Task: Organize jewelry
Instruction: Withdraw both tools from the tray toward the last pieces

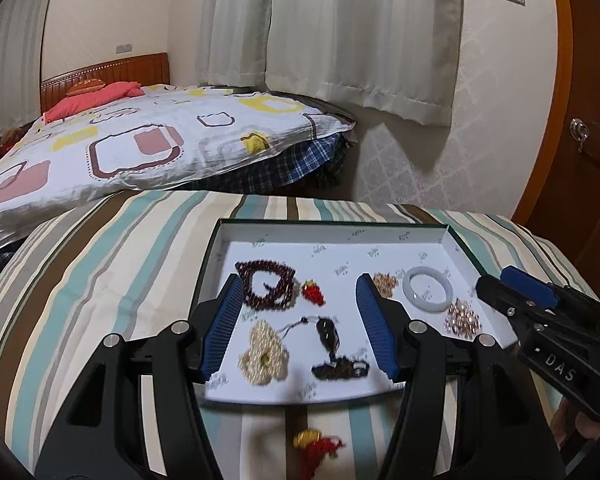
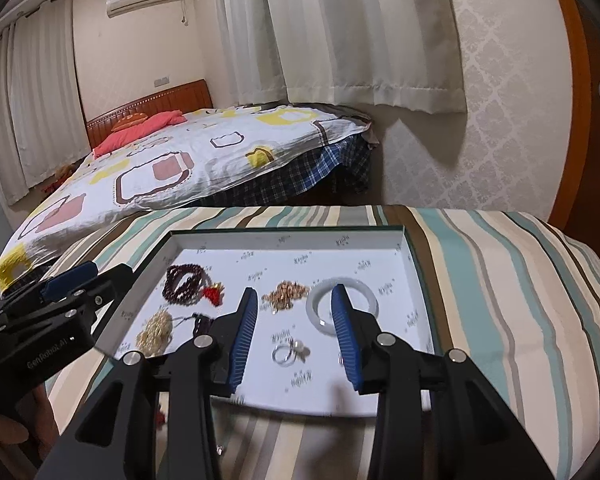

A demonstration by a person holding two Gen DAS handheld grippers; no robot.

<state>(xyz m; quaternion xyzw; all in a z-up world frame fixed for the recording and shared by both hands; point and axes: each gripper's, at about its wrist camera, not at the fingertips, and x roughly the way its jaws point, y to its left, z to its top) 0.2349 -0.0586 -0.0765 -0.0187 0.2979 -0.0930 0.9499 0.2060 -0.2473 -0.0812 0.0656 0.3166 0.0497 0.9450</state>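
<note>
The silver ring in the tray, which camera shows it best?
The right wrist view: the silver ring lies unobstructed between the open right gripper fingers. In the left wrist view that part of the tray sits behind the gripper, so the ring isn't visible.

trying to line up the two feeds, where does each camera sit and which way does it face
Left wrist: sits on the left gripper, looking forward and down at the white tray on the striped cloth; its open jaws frame the dark red bead bracelet; the right gripper enters at right.
Right wrist: sits on the right gripper, facing the same tray; its open jaws straddle the silver rings; the left gripper enters at left.
Shared: tray, white bangle, bed.
</note>
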